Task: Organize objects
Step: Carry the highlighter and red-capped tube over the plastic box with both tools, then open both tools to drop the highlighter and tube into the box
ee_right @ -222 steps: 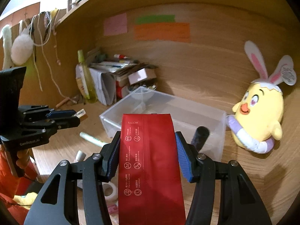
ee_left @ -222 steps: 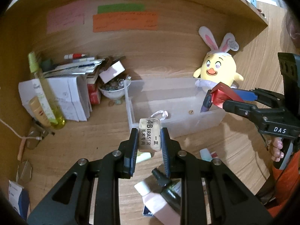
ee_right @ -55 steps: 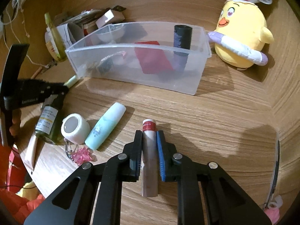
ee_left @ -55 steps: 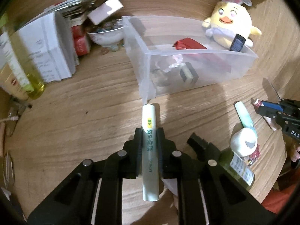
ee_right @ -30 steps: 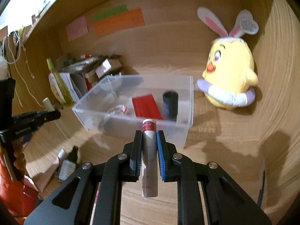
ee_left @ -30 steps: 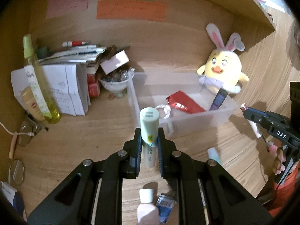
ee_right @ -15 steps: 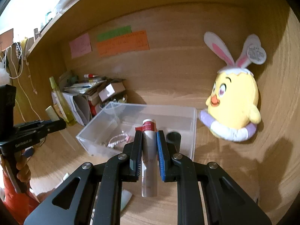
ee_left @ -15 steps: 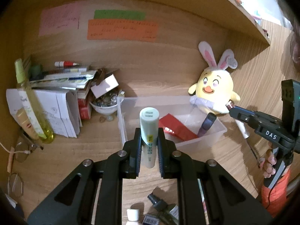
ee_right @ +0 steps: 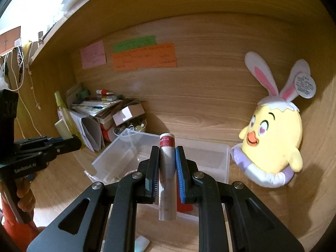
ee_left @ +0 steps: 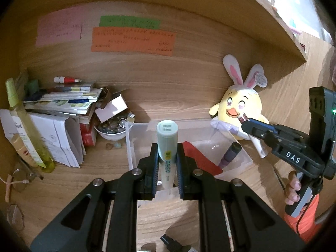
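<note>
Tubes are up in the air now, one in each tool. A moment ago both tools were low over the desk picking them up; now they have lifted and come forward, so the clear bin [ee_left: 134, 147] sits just ahead of and below their tips. I think that means the picking up is done and the dropping in comes next.

The left gripper [ee_left: 167, 163] pinches a pale green tube [ee_left: 167, 145], its flat cap pointing away from the tool toward the bin. The right gripper [ee_right: 167, 168] pinches a white tube with a red band [ee_right: 167, 168], with the red end out past the fingertips, over the bin's near edge. Both sets of jaws are pressed tight on their tubes.

Now the counting. Two tools, two tubes held. One bin. Inside it, ahead of the left tool, I see one red packet [ee_left: 199, 159] and one dark tube [ee_left: 230, 154] leaning on the far right wall; other small things in there I cannot make out. One yellow bunny-eared plush [ee_right: 273, 142] sits to the right of the bin, beyond the right tool. Three colored notes [ee_left: 132, 40] hang on the back wall: pink, green, orange. One small bowl [ee_left: 113, 129] of little bits and one tall yellow-green bottle [ee_left: 29, 138] stand off to the left. At least one more bottle lies on the desk under the left tool, mostly hidden.
</note>
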A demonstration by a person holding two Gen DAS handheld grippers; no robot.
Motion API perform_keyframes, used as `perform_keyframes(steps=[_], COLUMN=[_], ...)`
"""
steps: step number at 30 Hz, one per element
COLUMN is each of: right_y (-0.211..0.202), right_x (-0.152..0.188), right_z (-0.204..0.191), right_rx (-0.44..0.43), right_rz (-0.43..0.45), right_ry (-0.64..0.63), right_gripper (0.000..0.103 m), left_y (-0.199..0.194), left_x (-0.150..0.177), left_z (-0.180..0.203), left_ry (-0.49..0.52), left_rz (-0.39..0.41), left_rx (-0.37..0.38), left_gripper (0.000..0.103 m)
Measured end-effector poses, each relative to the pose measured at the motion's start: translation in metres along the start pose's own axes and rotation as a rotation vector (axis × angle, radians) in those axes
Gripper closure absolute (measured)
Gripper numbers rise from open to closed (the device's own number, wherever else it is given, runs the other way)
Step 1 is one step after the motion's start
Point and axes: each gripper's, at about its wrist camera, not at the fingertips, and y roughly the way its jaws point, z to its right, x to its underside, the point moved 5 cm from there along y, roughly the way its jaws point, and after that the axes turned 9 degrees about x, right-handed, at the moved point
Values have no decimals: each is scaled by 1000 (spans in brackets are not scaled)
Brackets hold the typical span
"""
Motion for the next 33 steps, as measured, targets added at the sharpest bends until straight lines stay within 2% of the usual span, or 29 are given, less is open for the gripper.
perform_keyframes(steps=[7,16,28,33], right_y=[26,71,94,94], right_x=[-1,21,39,41], right_z=[-6,-13,-17,-22], right_rx=[2,21,32,45], right_rz=[-42,-132,-203,-202], right_ry=[-17,-57,-92,-121], right_gripper=[89,89,89,89], left_y=[26,51,79,82], left_x=[2,9,24,26], left_z=[-12,-24,-24,-20], left_ry=[-37,-38,-15,-3], left_rz=[-48,-92,-158,-171], left_rx=[-6,-53,-72,-73], left_gripper=[88,88,89,88])
